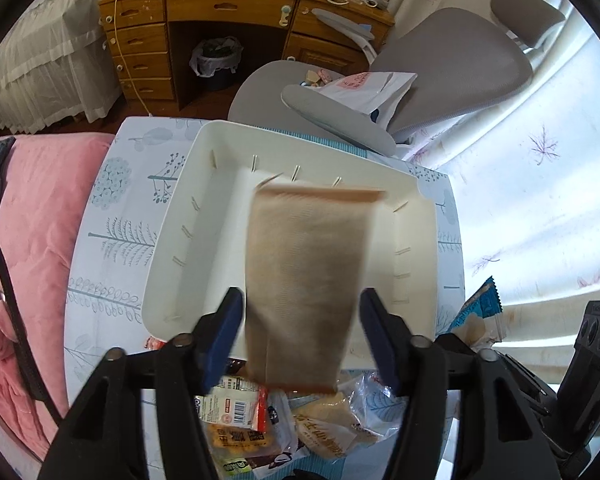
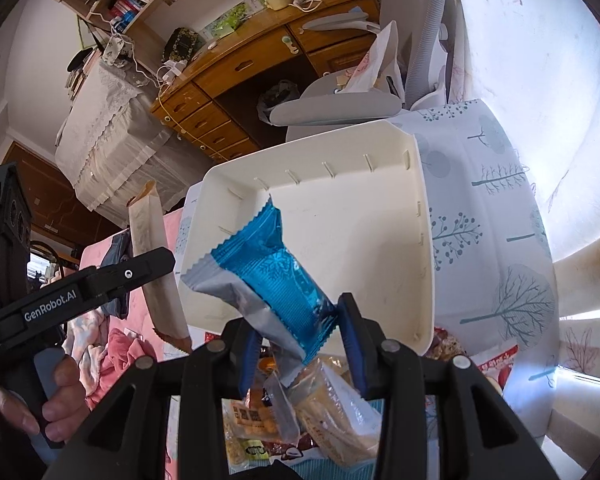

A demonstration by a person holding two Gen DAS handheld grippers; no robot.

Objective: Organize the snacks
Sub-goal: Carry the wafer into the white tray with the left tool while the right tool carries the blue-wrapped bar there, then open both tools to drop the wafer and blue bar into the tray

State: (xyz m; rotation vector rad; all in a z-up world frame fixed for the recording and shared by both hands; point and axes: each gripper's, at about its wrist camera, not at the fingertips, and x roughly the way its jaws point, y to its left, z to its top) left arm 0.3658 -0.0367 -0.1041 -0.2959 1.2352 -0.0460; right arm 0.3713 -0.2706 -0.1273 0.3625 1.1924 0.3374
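The left tongs [image 1: 302,324] stand wide at the bottom centre of the left wrist view. A blurred tan paper snack packet [image 1: 304,276] hangs between the blue pads [image 1: 226,328]; a gap shows beside the right pad, so the pads do not press it. The packet lies over the white rectangular plastic bin [image 1: 180,240], which sits in the middle of the frame on a worktop covered by a pale blue cloth printed with trees [image 1: 104,216].

In the right wrist view, the right tongs [image 2: 300,340] are narrowed onto a shiny blue foil snack wrapper with a grey crimped end [image 2: 278,268], gripping its lower end while the rest slants up and left over the same bin's near edge. At the left edge a hand [image 2: 50,404] grips the other tool's handle.

Below both tongs, at the bottom of each frame, a heap of mixed wrapped snacks [image 1: 260,420] lies on the cloth.
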